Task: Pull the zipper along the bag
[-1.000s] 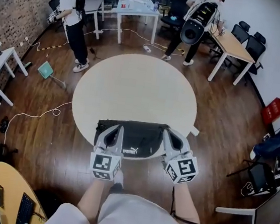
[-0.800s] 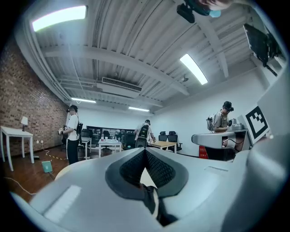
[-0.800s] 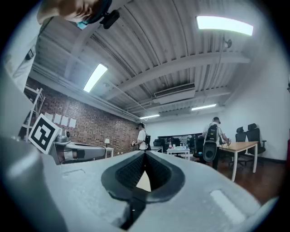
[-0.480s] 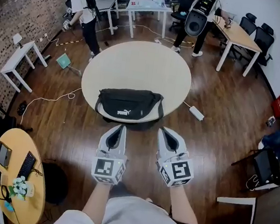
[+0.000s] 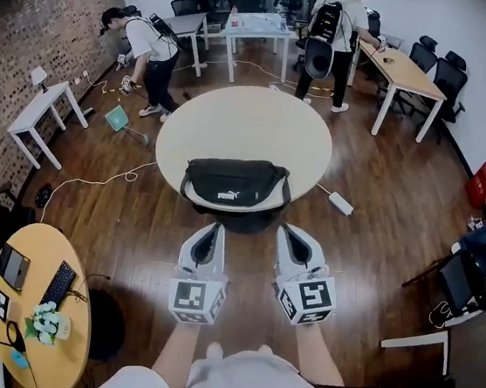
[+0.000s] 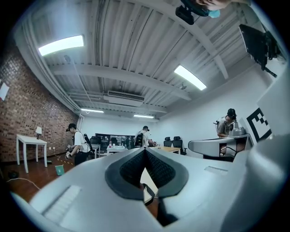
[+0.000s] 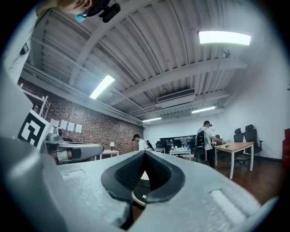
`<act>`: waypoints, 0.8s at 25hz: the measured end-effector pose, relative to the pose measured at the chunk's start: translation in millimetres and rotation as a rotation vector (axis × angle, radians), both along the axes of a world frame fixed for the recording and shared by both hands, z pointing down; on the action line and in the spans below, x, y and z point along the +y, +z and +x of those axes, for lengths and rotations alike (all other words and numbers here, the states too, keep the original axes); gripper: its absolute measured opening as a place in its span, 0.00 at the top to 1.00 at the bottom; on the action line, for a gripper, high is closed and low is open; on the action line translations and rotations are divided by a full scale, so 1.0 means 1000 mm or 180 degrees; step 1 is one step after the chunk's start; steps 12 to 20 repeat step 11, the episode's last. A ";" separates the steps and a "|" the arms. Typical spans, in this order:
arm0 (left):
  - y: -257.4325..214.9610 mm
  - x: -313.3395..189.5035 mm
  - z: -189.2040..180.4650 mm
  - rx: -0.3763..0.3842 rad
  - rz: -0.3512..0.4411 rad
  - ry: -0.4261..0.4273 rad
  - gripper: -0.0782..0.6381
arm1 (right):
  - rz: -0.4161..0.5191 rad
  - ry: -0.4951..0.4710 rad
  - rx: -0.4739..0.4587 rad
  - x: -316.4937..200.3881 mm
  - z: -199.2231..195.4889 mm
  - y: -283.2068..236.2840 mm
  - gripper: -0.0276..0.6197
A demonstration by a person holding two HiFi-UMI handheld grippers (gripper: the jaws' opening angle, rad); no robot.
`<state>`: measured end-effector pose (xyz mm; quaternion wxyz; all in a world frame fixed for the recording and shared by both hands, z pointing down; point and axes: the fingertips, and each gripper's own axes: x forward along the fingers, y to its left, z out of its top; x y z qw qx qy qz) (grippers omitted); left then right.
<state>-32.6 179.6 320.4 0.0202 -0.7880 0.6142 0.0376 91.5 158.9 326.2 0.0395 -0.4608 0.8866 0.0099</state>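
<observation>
the black fabric bag (image 5: 236, 184) lies at the near edge of the round cream table (image 5: 252, 120). the left hand-held gripper (image 5: 212, 231) and right hand-held gripper (image 5: 286, 236) have drawn back off it, both pressed together and empty, so the zipper pull looks finished or paused.

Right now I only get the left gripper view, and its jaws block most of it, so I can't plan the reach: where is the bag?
Observer: The black bag lies at the near edge of the round table, straight ahead of you.
Operator: Is either gripper touching it?
Observer: No. The left gripper and the right gripper both hang over the floor, short of the table.
Operator: Is the right one holding anything?
Observer: No. The right gripper view shows its jaws together with nothing between them.
</observation>
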 end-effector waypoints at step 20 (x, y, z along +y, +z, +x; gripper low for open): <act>-0.010 0.024 -0.051 0.0089 0.0147 0.0059 0.87 | 0.0086 0.0071 0.0148 0.029 -0.046 -0.010 0.97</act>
